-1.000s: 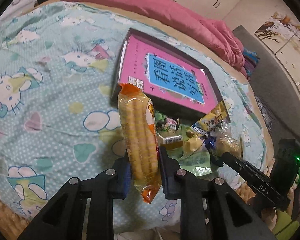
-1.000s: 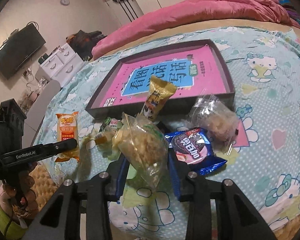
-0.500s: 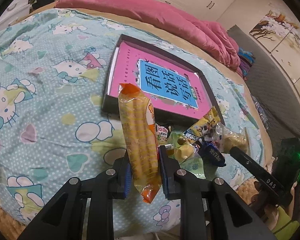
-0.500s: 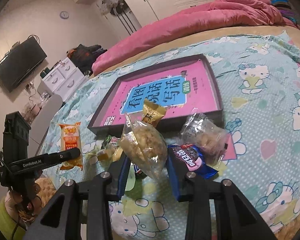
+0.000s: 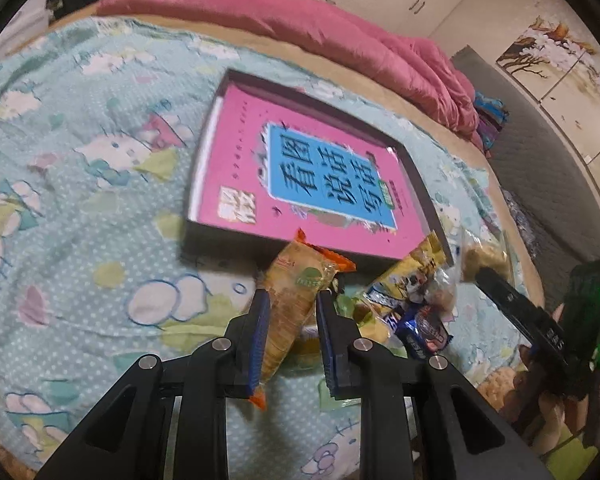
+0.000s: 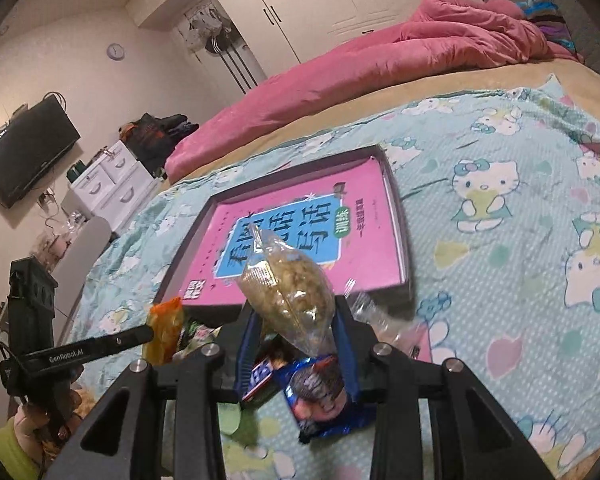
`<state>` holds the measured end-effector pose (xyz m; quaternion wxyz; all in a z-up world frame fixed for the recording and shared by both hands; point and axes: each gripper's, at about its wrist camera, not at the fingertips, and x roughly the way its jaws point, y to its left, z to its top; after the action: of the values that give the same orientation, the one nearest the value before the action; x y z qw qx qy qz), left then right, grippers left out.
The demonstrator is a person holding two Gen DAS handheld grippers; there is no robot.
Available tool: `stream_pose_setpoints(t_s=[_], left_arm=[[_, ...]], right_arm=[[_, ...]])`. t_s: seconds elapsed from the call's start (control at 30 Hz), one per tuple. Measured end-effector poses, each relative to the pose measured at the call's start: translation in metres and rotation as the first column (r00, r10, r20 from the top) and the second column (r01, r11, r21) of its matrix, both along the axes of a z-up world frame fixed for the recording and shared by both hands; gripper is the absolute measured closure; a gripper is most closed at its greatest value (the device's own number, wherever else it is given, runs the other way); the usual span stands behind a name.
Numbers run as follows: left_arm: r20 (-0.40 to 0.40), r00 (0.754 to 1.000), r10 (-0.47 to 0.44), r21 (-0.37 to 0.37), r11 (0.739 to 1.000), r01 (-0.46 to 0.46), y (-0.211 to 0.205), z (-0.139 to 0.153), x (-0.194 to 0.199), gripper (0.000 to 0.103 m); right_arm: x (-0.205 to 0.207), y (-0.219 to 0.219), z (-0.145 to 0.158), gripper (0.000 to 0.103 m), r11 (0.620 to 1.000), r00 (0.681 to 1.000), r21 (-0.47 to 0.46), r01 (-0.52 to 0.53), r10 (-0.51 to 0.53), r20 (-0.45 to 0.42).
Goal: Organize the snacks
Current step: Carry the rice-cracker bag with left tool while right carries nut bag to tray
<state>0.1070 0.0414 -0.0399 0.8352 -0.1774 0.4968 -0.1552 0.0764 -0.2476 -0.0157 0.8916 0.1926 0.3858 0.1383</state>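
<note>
Ahead of both grippers lies a shallow dark rectangular tray (image 5: 414, 184) holding only a flat pink book with a blue title panel (image 5: 300, 176). The left gripper (image 5: 290, 320) is clamped on a long orange-ended packet of yellow biscuits (image 5: 296, 292), its top reaching the tray's near wall. The right gripper (image 6: 294, 344) is clamped on a clear bag of pale puffed snacks (image 6: 288, 292), raised over the tray's near edge, with a blue cookie packet (image 6: 320, 396) on the bedspread beneath.

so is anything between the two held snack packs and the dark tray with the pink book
Nothing visible. The orange-ended biscuit pack and clear puffed-snack bag sit just short of the dark tray's near rim, open air between.
</note>
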Motion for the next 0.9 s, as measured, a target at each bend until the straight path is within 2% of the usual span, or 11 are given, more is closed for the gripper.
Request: stream_pose_setpoints(t_s=[0.13, 0.2, 0.33, 0.43, 0.6, 0.73, 0.9], left_arm=[[0.007, 1.000, -0.023, 0.053, 0.998, 0.022, -0.007, 0.000, -0.001, 0.076], [0.000, 1.000, -0.023, 0.052, 0.998, 0.023, -0.007, -0.001, -0.001, 0.076], [-0.041, 0.999, -0.025, 0.089, 0.996, 0.029, -0.007, -0.010, 0.003, 0.059], [-0.062, 0.998, -0.033, 0.099, 0.994, 0.039, -0.007, -0.017, 0.007, 0.055], [-0.071, 0.997, -0.039, 0.085, 0.995, 0.045, -0.007, -0.025, 0.015, 0.056], [-0.074, 0.996, -0.042, 0.062, 0.997, 0.046, -0.005, -0.029, 0.018, 0.063], [-0.032, 0.999, -0.005, 0.008, 1.000, 0.005, 0.007, -0.015, 0.016, 0.064]], right_arm=[[0.008, 0.000, -0.004, 0.067, 1.000, 1.000, 0.002, 0.004, -0.004, -0.009], [0.009, 0.001, -0.006, 0.067, 1.000, 1.000, 0.005, 0.002, -0.002, -0.014], [0.010, 0.000, -0.008, 0.067, 1.000, 1.000, 0.010, 0.001, 0.000, -0.019], [0.012, 0.000, -0.010, 0.067, 1.000, 1.000, 0.008, 0.001, -0.001, -0.020], [0.018, -0.002, -0.009, 0.067, 1.000, 1.000, 0.007, 0.008, -0.008, -0.018], [0.025, -0.006, -0.009, 0.067, 1.000, 1.000, 0.014, 0.022, -0.022, -0.018], [0.037, -0.009, -0.010, 0.067, 0.999, 0.999, 0.008, 0.034, -0.034, -0.023]])
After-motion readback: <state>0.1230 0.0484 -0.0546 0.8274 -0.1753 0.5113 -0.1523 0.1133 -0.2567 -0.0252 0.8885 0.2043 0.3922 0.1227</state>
